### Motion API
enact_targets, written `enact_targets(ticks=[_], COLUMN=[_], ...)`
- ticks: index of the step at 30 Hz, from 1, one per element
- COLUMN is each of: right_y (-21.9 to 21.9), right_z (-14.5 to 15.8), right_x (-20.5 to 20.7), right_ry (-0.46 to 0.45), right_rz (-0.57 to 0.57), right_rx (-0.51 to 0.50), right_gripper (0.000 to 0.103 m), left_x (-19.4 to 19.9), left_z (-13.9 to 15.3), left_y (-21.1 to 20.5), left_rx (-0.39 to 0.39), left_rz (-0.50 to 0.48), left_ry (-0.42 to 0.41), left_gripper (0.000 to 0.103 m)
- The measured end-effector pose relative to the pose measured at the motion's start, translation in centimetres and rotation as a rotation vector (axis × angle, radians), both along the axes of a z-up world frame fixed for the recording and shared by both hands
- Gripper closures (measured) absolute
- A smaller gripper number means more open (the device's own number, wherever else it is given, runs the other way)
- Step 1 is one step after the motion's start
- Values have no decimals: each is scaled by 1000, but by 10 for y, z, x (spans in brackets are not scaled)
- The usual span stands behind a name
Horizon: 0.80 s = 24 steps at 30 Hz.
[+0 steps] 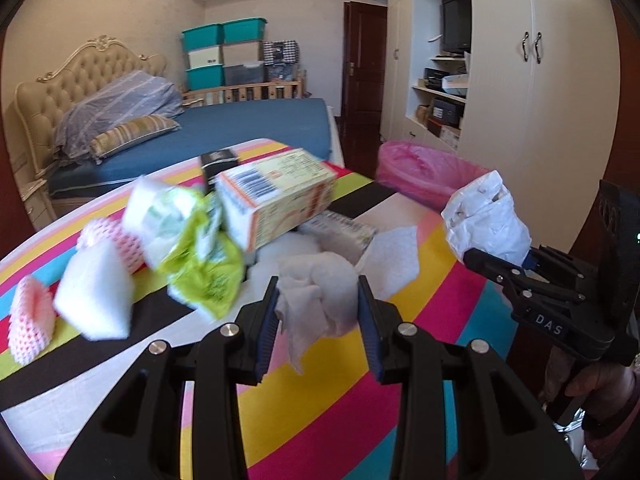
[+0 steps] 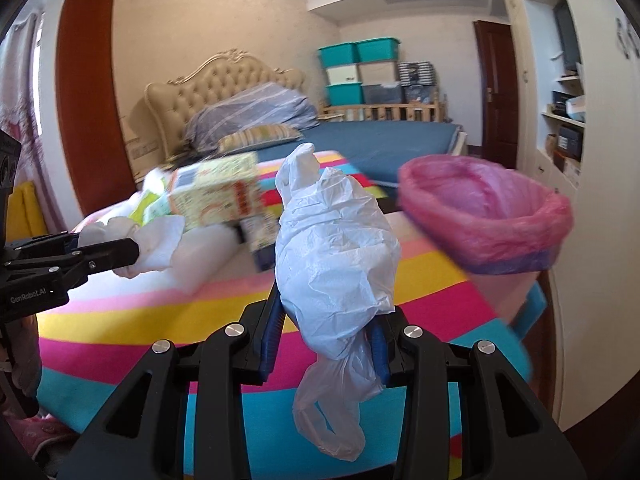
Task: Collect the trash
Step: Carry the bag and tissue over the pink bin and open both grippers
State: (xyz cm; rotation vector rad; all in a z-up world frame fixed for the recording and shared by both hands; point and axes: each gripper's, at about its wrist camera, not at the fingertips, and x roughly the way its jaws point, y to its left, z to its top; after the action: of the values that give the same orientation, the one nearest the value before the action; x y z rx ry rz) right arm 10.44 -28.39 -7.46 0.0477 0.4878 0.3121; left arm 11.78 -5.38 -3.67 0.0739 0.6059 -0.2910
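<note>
My left gripper (image 1: 318, 300) is shut on a crumpled white tissue (image 1: 316, 300), held above the striped table; from the right wrist view the same gripper (image 2: 132, 258) and tissue (image 2: 158, 242) show at the left. My right gripper (image 2: 328, 320) is shut on a crumpled white plastic bag (image 2: 336, 256), whose tail hangs below the jaws. In the left wrist view that bag (image 1: 486, 218) rises at the right. A bin with a pink liner (image 2: 486, 208) stands just right of the bag, beyond the table's edge (image 1: 424, 170).
Trash lies on the striped tablecloth (image 1: 320, 392): an orange-and-white carton (image 1: 276, 196), a green-and-white wrapper (image 1: 200, 256), white foam blocks (image 1: 94, 300), pink foam nets (image 1: 30, 324) and a small box (image 1: 340, 232). Behind it are a blue bed (image 1: 248, 128) and a wardrobe (image 1: 532, 80).
</note>
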Motion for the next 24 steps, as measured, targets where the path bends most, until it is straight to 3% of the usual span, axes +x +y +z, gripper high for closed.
enact_targets(ticks=[11, 24], right_y=[-62, -127], right_z=[13, 24], right_x=[25, 101], right_ry=[-30, -13], right_rz=[-140, -259], right_rx=[-14, -11], right_gripper=[66, 65], left_x=[61, 183], left_z=[22, 37], left_y=[-75, -165], left_rx=[-24, -74], left_rz=[-100, -119], left_ry=[-9, 96], left_gripper=[67, 65])
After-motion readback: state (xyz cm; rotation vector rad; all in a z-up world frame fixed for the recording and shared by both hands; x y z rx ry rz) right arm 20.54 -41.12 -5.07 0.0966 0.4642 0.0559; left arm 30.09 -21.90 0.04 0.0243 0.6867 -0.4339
